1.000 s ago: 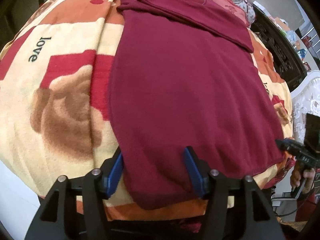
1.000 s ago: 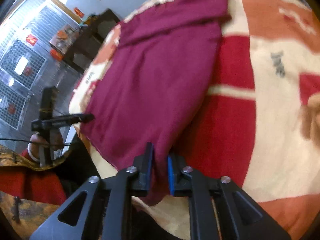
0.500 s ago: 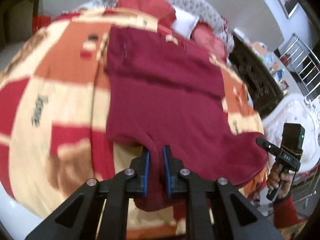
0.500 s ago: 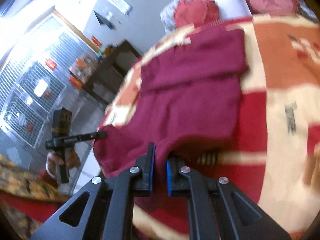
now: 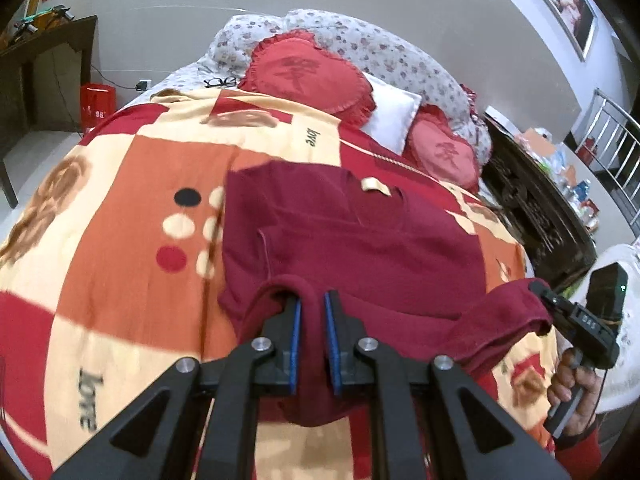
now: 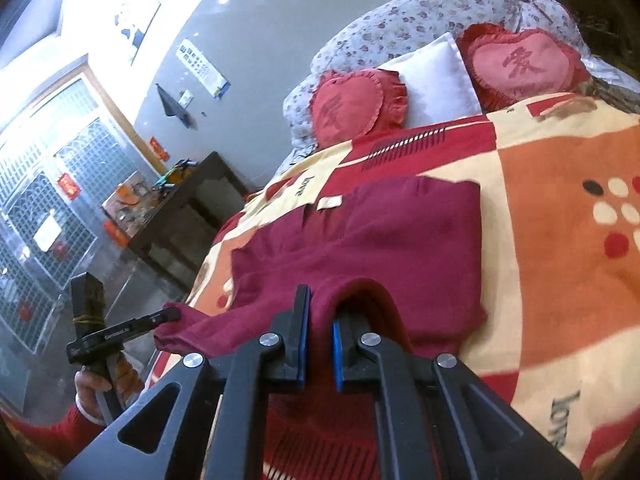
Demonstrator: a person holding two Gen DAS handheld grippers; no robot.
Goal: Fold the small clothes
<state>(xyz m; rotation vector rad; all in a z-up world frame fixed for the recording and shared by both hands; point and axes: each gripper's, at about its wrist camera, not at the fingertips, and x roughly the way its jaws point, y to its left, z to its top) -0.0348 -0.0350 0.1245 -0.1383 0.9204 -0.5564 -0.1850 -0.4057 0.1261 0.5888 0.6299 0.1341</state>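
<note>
A maroon shirt point(image 5: 360, 240) lies on a patterned red, orange and cream blanket point(image 5: 120, 240) on a bed; it also shows in the right wrist view point(image 6: 380, 240). My left gripper point(image 5: 311, 300) is shut on the shirt's near hem at one corner and holds it lifted over the shirt's body. My right gripper point(image 6: 320, 312) is shut on the hem at the other corner, also lifted. Each gripper shows in the other's view, the right point(image 5: 560, 308) and the left point(image 6: 160, 316), pinching the fabric. A cream label point(image 5: 376, 186) marks the collar.
Two red heart cushions point(image 5: 308, 76) and a white pillow point(image 5: 392, 116) lie at the head of the bed. A dark carved cabinet point(image 5: 540, 220) stands to the right of the bed. A dark table point(image 6: 188, 208) stands by the window side.
The left gripper closed on the hem. Both grippers have lifted the hem and carried it toward the collar, so the lower part now folds over the shirt.
</note>
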